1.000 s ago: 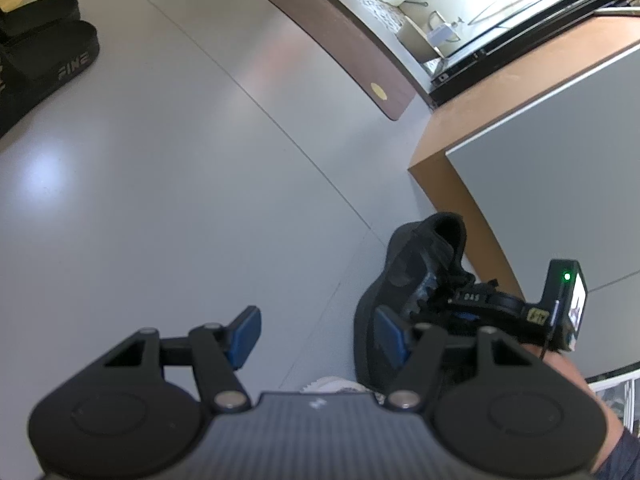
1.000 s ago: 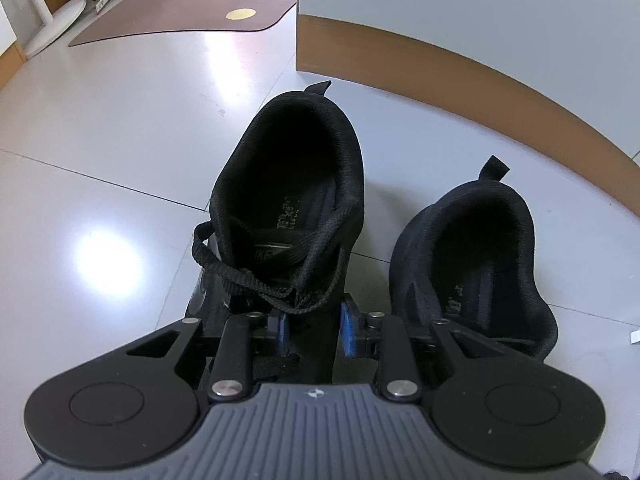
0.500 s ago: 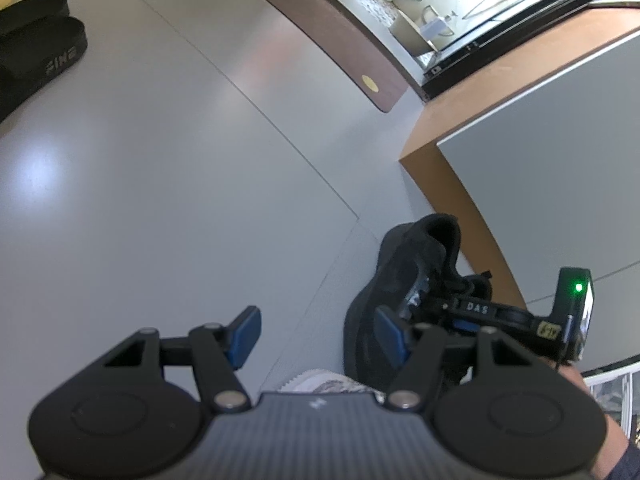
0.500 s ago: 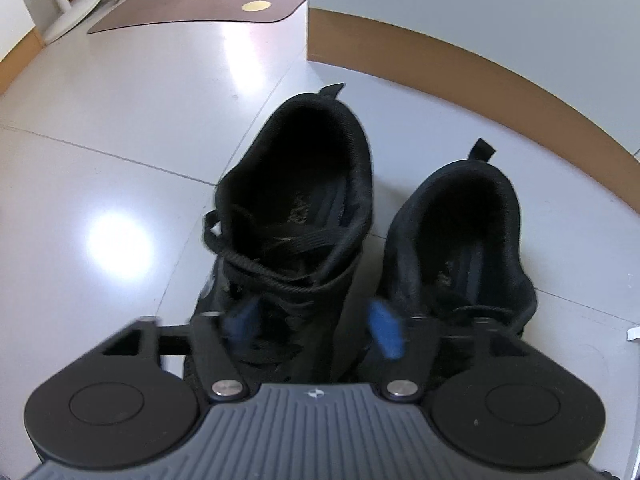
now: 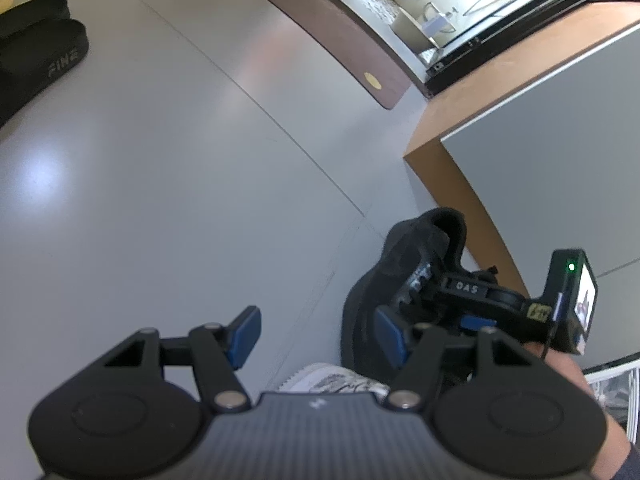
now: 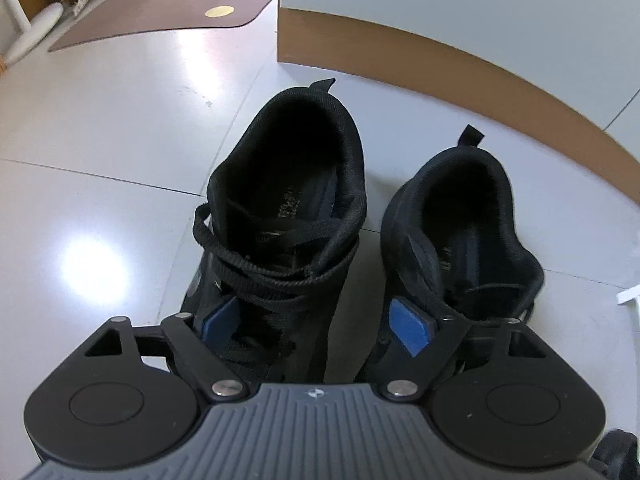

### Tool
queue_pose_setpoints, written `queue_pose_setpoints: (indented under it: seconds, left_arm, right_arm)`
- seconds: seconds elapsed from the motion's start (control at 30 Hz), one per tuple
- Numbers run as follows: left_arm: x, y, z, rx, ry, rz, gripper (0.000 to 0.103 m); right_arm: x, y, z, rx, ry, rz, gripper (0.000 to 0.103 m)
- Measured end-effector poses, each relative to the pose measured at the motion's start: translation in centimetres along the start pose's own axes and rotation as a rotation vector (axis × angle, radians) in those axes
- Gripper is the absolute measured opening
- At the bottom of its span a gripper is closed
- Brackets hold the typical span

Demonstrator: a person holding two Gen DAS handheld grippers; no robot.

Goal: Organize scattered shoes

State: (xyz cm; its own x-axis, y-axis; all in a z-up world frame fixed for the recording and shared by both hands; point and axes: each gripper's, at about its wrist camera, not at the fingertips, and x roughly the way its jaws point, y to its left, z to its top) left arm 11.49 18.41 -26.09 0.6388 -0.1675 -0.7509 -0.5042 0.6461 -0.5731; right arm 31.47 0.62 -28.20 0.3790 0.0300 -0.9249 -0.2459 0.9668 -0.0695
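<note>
Sneakers paired on the floor (image 6: 100,128).
My right tool (image 6: 316,320), jaws just opened wide, straddles the laced sneaker (image 6: 280,216), gripping nothing; my left tool (image 5: 316,332) hangs half open, empty.

Glossy pale floor (image 6: 100,128), throwing back a bright lamp glare. Two black sneakers (image 6: 288,216), matt knit cloth with woven laces, soft padded collars. Far left, a brown mat (image 6: 160,16), dull and flat. The cabinet (image 6: 460,12) looks smooth matt grey over a wood-toned base. Far slides (image 5: 44,56) look like matt black foam or rubber.
</note>
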Motion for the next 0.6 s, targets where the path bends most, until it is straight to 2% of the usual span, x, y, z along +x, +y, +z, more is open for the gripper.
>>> queue_pose_setpoints:
  seconds: [0.07, 0.13, 0.2, 0.43, 0.6]
  left_arm:
    - [-0.1, -0.1, -0.1, 0.004, 0.001, -0.004, 0.065]
    - [-0.1, 0.0, -0.1, 0.002, -0.003, -0.002, 0.065]
    - [-0.1, 0.1, -0.1, -0.004, -0.007, 0.002, 0.065]
    - [0.2, 0.2, -0.1, -0.005, 0.001, 0.002, 0.065]
    - [0.0, 0.4, 0.1, -0.009, -0.003, 0.004, 0.065]
  right_arm:
    - [-0.2, 0.1, -0.1, 0.015, -0.001, -0.010, 0.094]
    - [-0.6, -0.2, -0.1, 0.071, 0.018, 0.028, 0.101]
    - [-1.1, -0.3, -0.1, 0.094, 0.010, 0.030, 0.103]
    - [1.0, 0.0, 0.7, 0.126, 0.027, 0.062, 0.103]
    - [3.3, 0.7, 0.9, 0.091, 0.063, 0.084, 0.102]
